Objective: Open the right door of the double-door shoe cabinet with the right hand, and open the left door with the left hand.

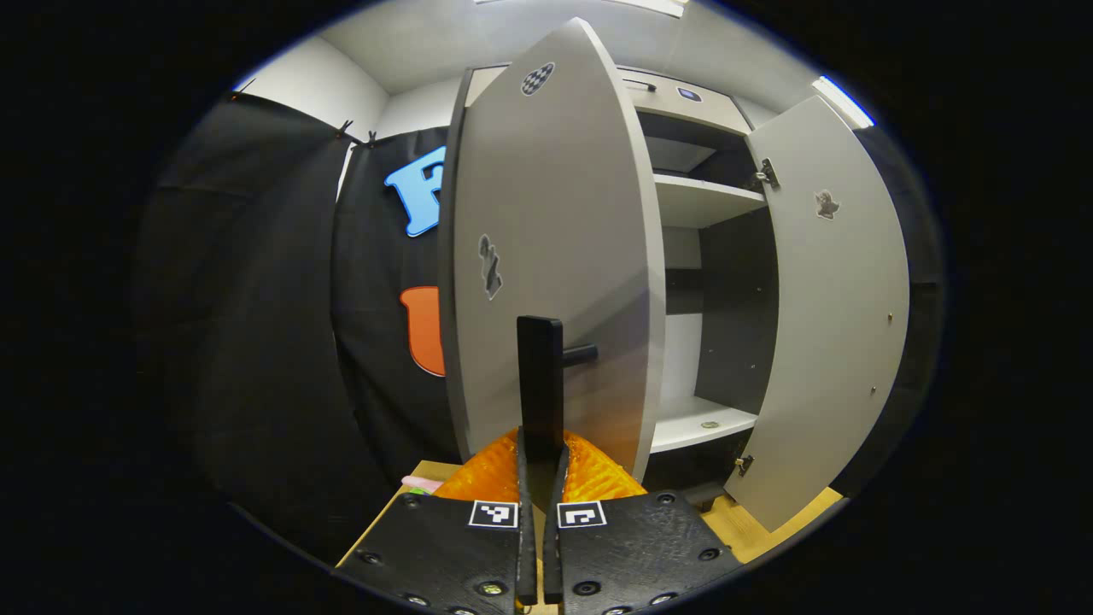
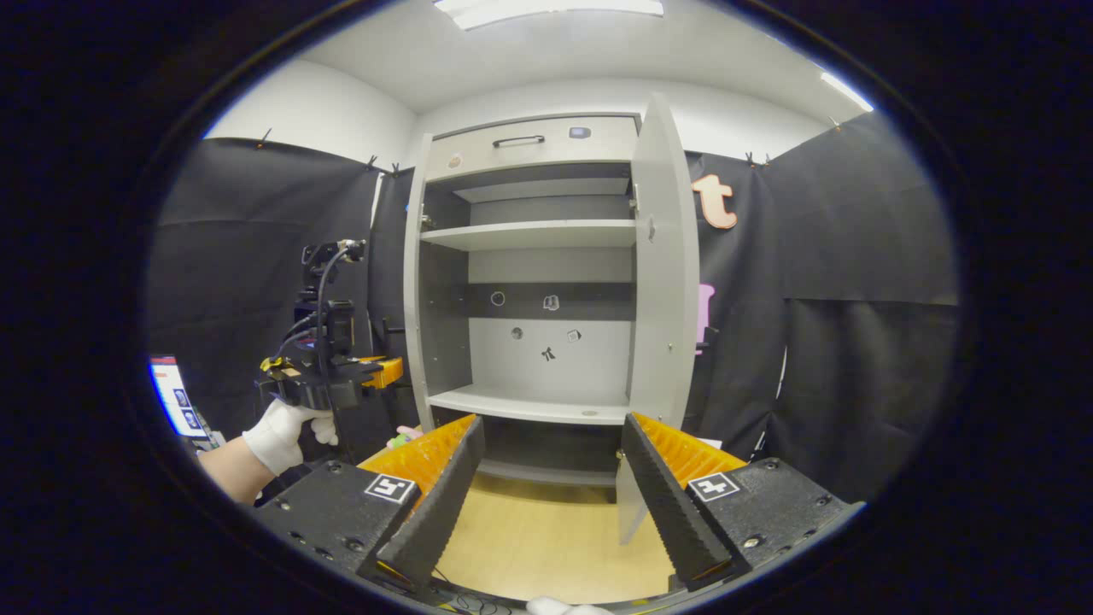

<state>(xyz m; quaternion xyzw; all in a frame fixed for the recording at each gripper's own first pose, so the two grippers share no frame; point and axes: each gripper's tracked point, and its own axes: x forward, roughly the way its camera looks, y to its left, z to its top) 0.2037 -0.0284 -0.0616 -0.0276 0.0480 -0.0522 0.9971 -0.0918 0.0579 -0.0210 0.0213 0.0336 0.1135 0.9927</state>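
Observation:
The grey shoe cabinet [image 2: 529, 235] stands with both doors swung out. In the left gripper view the left door [image 1: 546, 256] fills the middle, and my left gripper [image 1: 540, 448] is shut on its dark bar handle [image 1: 540, 367]. The right door [image 1: 832, 307] hangs wide open beyond it. In the right gripper view my right gripper [image 2: 555, 478] is open and holds nothing, a short way back from the cabinet's front. The right door [image 2: 662, 273] shows nearly edge-on just past its right finger. A gloved hand [image 2: 277, 436] holds the left gripper [image 2: 333, 371] at the left door [image 2: 416, 282].
A drawer [image 2: 529, 138] with a dark handle tops the cabinet. Bare shelves [image 2: 534, 232] show inside, with small stickers on the back panel. Light wooden floor [image 2: 546, 538] lies in front. Black cloth walls close both sides. A screen [image 2: 175, 397] glows at the far left.

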